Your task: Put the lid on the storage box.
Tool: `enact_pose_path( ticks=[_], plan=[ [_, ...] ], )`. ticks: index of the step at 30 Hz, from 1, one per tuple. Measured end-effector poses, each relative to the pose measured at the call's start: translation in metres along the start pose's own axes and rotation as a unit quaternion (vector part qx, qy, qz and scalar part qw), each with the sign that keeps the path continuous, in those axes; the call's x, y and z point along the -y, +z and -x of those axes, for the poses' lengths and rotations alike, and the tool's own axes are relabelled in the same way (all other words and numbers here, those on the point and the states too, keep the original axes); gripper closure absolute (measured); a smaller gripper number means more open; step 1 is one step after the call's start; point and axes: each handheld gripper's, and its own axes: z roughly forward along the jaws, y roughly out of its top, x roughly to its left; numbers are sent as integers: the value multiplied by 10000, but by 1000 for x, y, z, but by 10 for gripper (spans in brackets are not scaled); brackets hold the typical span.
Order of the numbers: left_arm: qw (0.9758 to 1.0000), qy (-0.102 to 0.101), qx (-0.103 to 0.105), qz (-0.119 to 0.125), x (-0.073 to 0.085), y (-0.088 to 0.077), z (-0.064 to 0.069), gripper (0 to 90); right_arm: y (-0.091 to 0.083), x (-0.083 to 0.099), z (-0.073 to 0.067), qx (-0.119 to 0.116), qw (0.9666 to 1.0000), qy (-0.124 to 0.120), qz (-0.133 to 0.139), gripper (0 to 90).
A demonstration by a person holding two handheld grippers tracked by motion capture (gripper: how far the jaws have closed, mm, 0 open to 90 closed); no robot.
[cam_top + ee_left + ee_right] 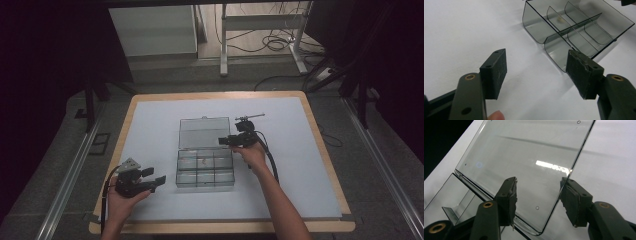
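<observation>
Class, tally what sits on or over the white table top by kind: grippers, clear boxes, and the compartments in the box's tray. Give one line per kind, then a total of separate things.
Grippers: 2, the left gripper and the right gripper
Clear boxes: 1, the compartment box with its lid open
Compartments in its tray: 6
Total separate things: 3

Left black two-jaw claw (156,178) held low in the left hand (120,192), jaws wide apart, nothing between. Right black two-jaw claw (223,141), gripped by the right hand (252,154), forearm extended, jaws partly apart.
</observation>
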Motion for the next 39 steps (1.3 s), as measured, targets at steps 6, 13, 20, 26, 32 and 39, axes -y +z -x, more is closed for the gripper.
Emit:
enact_pose_path(
  ticks=[6, 13, 20, 26, 32, 39],
  plan=[
    [10000, -4, 11, -3, 0, 0, 0, 340, -1, 1, 0, 3, 10000, 1, 87, 492],
    [10000, 5, 13, -18, 0, 1, 0, 339, -2, 1, 1, -27, 10000, 20, 93, 505],
    [10000, 11, 18, -29, 0, 2, 0, 339, -2, 4, 3, -118, 9997, 118, 167, 513],
    [10000, 19, 17, -38, 0, 2, 0, 339, -2, 5, 3, -142, 9996, 139, 203, 521],
    [10000, 18, 20, -45, 0, 3, 0, 339, -4, 5, 2, -137, 9995, 108, 258, 545],
    [10000, 19, 17, -47, 0, 3, 0, 339, -5, 6, 3, -146, 9994, 102, 310, 558]
  ],
)
